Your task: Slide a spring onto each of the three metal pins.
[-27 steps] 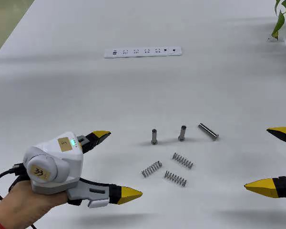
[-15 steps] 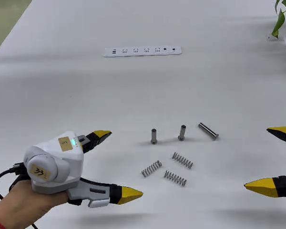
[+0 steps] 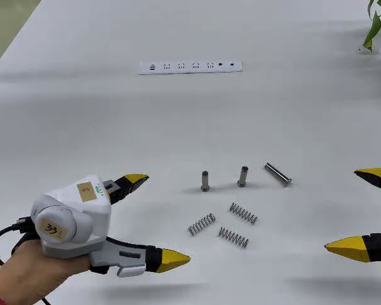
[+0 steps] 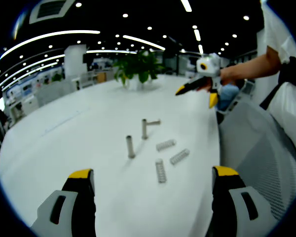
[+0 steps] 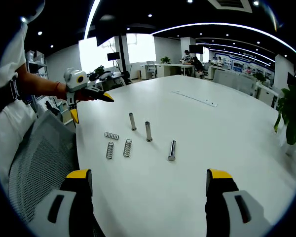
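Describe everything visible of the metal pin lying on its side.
The short silver metal pin is a smooth, shiny cylinder lying flat on the white tabletop, set diagonally in the head view, right of the upright silver metal pin beside it and apart from it. It carries no spring; the nearest coiled wire spring lies loose on the table, clear of it. Only the tabletop touches it.

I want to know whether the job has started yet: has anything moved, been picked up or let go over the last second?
Nothing visibly changed. The left gripper and right gripper stay open and empty on either side of the parts. The three springs lie loose on the table, two pins stand upright, and the third pin lies on its side.
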A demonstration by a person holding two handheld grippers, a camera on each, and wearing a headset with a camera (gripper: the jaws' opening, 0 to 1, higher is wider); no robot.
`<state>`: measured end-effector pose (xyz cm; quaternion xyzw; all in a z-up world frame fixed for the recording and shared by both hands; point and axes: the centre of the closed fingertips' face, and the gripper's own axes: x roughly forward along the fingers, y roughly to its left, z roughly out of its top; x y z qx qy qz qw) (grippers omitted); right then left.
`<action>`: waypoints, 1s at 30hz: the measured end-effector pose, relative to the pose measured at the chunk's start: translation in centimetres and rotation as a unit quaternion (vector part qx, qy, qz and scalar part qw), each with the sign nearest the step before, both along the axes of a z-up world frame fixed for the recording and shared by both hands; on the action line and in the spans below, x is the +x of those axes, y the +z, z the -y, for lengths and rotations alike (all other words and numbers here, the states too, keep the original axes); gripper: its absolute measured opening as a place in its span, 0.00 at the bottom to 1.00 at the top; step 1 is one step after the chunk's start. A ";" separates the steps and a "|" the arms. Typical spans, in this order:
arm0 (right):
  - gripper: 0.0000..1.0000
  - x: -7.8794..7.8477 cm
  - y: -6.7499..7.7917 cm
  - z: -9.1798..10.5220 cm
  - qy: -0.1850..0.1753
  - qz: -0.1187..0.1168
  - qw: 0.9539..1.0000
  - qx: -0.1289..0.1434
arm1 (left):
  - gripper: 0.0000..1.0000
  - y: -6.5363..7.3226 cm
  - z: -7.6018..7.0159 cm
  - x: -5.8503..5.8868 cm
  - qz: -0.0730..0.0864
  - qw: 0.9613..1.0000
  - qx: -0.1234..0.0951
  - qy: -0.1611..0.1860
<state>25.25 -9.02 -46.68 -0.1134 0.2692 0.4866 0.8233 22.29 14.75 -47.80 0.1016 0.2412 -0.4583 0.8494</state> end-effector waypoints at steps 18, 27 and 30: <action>0.94 2.4 0.9 -1.4 0.026 0.008 0.999 -0.017 | 1.00 -0.2 0.0 0.3 -0.004 1.000 -0.004 0.000; 0.90 4.0 1.1 -2.6 0.045 0.009 0.998 -0.032 | 1.00 -0.3 0.0 0.4 -0.006 1.000 -0.008 0.001; 0.87 4.6 1.3 -3.1 0.049 0.010 0.998 -0.033 | 1.00 -0.2 0.0 0.5 -0.006 1.000 -0.009 0.001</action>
